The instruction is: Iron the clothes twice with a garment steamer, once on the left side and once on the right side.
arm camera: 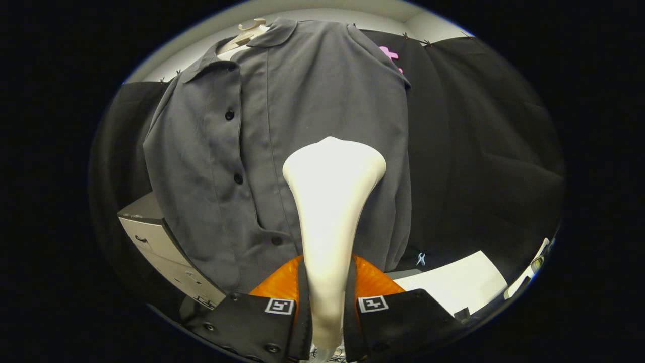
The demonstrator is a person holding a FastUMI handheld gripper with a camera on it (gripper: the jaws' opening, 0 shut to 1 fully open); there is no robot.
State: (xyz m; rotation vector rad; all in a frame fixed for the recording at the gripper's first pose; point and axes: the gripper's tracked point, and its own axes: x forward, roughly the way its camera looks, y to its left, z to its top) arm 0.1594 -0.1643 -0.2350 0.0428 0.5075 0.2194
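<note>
A grey button-up shirt (312,116) hangs on a pale hanger (247,34) in front of the black booth wall. My gripper (327,307) is shut on the white garment steamer (330,212), both fingers pressing its handle from either side. The steamer's broad head points up and forward, close to the shirt's right half, just right of the button placket (237,176). Whether the head touches the cloth cannot be told.
A light-coloured drawer cabinet (161,247) stands below and left of the shirt. A white table surface (453,282) lies to the right beyond the fingers. Black cloth wall (484,151) hangs behind and to the right.
</note>
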